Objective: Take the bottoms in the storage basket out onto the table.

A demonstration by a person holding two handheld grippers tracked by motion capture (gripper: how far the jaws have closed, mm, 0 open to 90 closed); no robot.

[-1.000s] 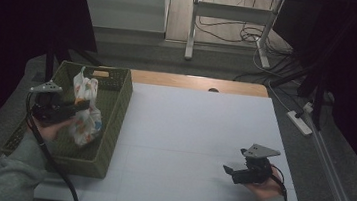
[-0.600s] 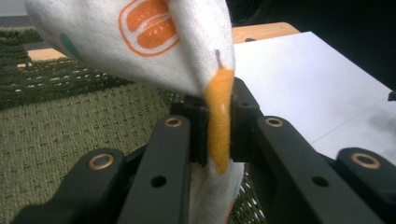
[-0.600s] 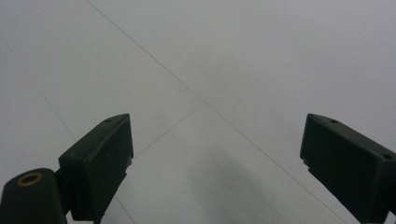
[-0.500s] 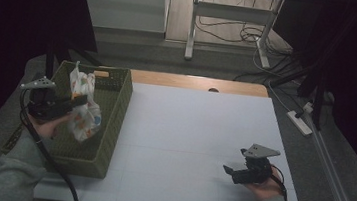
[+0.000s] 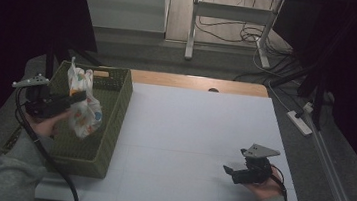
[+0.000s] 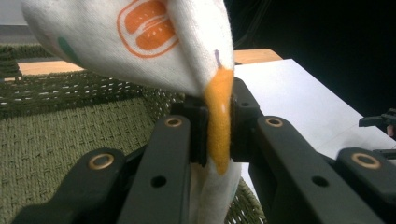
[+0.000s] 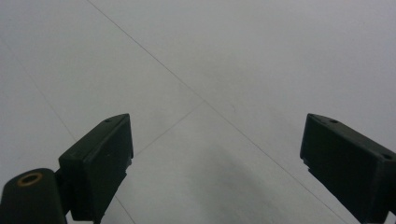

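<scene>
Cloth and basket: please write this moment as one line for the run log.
left gripper: shut on cloth | cloth: hanging over basket | right gripper: open, above table, holds nothing

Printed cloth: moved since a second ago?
Yes. The printed cloth, clamped in the left tongs, has risen and drifted back along the green basket toward its far end.

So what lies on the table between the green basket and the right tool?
Nothing: in the high view the white tabletop is bare from the green woven basket across to the right tool, which rests open on the surface.
</scene>
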